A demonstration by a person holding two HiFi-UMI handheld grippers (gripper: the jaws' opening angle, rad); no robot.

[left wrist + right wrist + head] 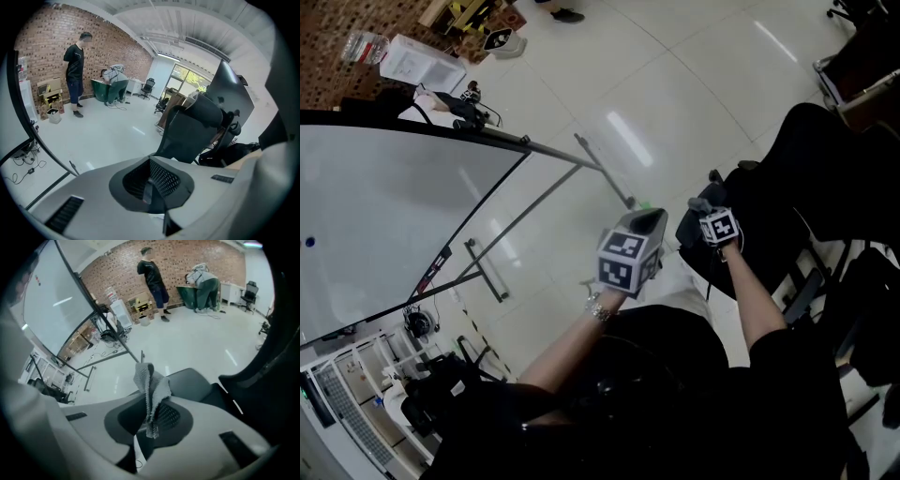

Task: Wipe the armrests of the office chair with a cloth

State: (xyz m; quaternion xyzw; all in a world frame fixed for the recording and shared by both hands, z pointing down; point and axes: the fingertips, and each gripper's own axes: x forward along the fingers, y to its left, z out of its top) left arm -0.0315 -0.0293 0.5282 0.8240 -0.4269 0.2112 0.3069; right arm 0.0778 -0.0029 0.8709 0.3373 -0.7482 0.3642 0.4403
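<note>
In the head view a black office chair (811,178) stands at the right. My right gripper (701,206) hovers at its near side, just above a dark armrest pad (193,379). It is shut on a grey knitted cloth (152,385), which stands up in a fold from the jaws and hangs a little below them. My left gripper (649,221) is held in the air to the left of the chair, over the floor, shut with nothing in it. The left gripper view looks at the chair (194,129) from a short way off.
A large whiteboard on a wheeled metal frame (384,216) fills the left side, its foot bars (605,173) reaching toward the chair. Glossy white floor (675,94) lies ahead. Two people (74,70) stand far off by a brick wall. More black chairs (862,56) are at the far right.
</note>
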